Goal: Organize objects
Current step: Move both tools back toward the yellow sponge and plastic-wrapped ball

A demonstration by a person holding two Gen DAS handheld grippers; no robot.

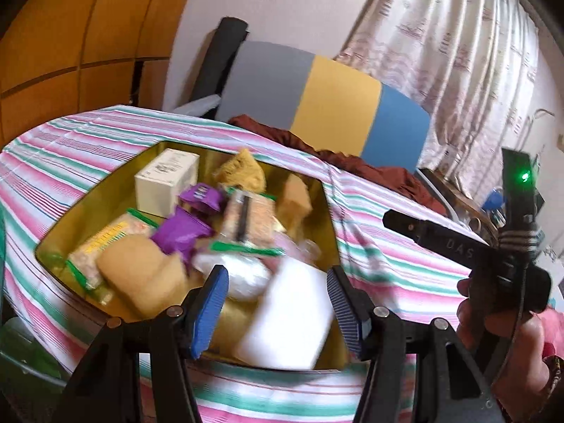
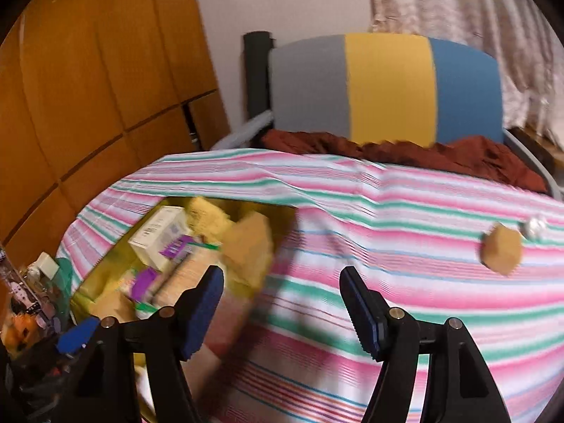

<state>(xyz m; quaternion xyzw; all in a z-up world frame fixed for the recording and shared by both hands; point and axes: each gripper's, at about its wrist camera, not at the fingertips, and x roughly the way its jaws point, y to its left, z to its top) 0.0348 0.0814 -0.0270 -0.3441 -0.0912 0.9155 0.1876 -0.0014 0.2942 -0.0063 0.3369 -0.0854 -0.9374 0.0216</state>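
We see a table covered by a pink, green and white striped cloth (image 2: pixel 405 211). On the cloth sits a shallow gold-coloured metal tray (image 1: pixel 328 211), crowded with packets and sponges. Well apart from the tray, towards the table's right side, a small tan sponge cube (image 2: pixel 502 252) lies on the stripes, and just beside that cube, on the side away from the tray, rests a small whitish crumpled object (image 2: pixel 534 227).

- tablecloth (image 2: pixel 405 211) on the worktop: pink, green, white stripes
- tin (image 1: pixel 328 211): gold inside
- snack packets (image 1: pixel 183 229): purple
- chair back (image 2: pixel 387 84): grey, yellow, blue bands
- tool pads (image 1: pixel 208 313): blue
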